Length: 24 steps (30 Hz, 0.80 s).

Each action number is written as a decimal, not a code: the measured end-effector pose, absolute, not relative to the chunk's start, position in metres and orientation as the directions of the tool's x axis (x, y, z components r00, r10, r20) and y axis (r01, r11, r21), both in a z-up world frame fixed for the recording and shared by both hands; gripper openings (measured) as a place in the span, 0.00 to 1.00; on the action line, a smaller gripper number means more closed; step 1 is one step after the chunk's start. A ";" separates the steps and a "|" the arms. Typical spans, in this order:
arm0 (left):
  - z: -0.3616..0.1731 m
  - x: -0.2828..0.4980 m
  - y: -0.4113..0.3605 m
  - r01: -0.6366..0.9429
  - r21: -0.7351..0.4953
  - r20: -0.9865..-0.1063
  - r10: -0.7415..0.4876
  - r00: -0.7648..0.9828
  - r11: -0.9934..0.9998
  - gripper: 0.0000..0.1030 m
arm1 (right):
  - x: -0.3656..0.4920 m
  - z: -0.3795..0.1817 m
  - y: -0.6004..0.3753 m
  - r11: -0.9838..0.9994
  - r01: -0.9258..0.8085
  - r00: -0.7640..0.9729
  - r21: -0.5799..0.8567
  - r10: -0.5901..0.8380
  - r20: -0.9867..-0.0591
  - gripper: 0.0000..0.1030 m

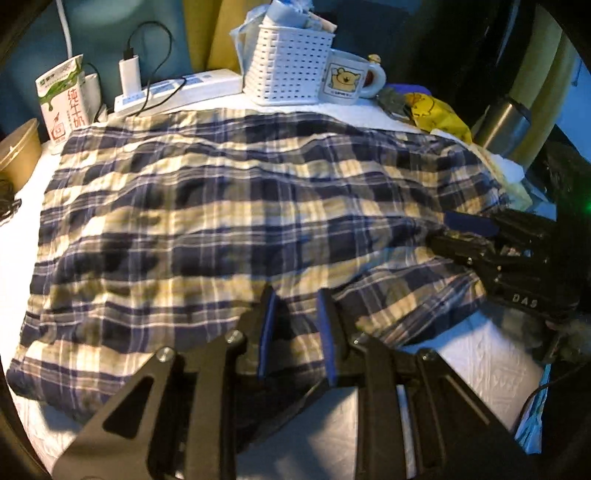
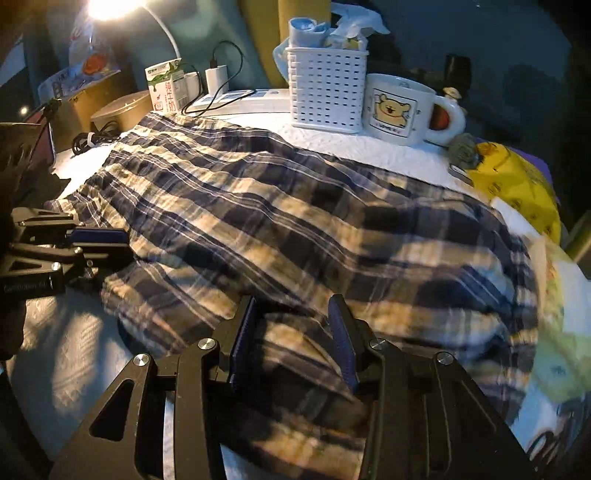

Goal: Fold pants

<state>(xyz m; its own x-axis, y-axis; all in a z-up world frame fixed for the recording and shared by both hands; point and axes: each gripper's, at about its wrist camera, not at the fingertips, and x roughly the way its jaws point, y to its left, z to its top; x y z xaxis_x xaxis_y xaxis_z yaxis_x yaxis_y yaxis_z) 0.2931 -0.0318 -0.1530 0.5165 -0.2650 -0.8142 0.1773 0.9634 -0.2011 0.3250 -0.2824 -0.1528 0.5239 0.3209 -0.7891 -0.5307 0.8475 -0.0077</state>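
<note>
Blue-and-cream plaid pants point(image 1: 207, 206) lie spread over a white-covered table, also filling the right wrist view point(image 2: 295, 221). My left gripper point(image 1: 295, 295) is at the pants' near edge, its jaws open with plaid cloth between the blue pads. My right gripper point(image 2: 293, 306) is open over a bunched near fold, cloth between its pads. The right gripper also shows at the right of the left wrist view point(image 1: 448, 230). The left gripper shows at the left of the right wrist view point(image 2: 122, 245).
Along the far edge stand a white perforated basket point(image 1: 288, 62), a bear mug point(image 1: 351, 79), a milk carton point(image 1: 62, 99), a power strip with charger point(image 1: 173, 88) and a yellow bag point(image 1: 439, 114). A brown bowl point(image 1: 18, 151) is at left, a lamp point(image 2: 110, 7) far left.
</note>
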 end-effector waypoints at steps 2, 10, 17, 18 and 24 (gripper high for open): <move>-0.155 0.292 -0.029 0.169 -0.215 -0.813 -0.272 0.515 0.962 0.23 | 0.320 -0.153 -0.287 0.855 -0.519 0.531 -0.006 0.317 -0.786 0.41; -0.141 0.269 -0.005 0.129 -0.172 -0.826 -0.215 0.521 0.977 0.23 | 0.299 -0.144 -0.296 0.884 -0.465 0.568 -0.050 0.255 -0.783 0.41; -0.149 0.255 0.033 0.024 -0.154 -0.831 -0.143 0.537 0.988 0.23 | 0.276 -0.134 -0.293 0.906 -0.419 0.609 -0.063 0.229 -0.759 0.48; -0.152 0.254 0.036 0.017 -0.157 -0.834 -0.142 0.534 0.987 0.23 | 0.276 -0.137 -0.293 0.909 -0.413 0.609 -0.064 0.223 -0.761 0.48; -0.155 0.244 0.033 0.027 -0.134 -0.829 -0.127 0.545 0.991 0.23 | 0.271 -0.152 -0.292 0.913 -0.400 0.596 -0.078 0.194 -0.779 0.49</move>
<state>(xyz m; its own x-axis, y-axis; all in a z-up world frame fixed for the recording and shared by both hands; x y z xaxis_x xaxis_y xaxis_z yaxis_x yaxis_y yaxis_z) 0.2439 0.0333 -0.1554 0.5446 -0.1266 -0.8291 0.0267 0.9907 -0.1337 0.2713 -0.2922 -0.1519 0.5962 0.1944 -0.7790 -0.3996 0.9134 -0.0778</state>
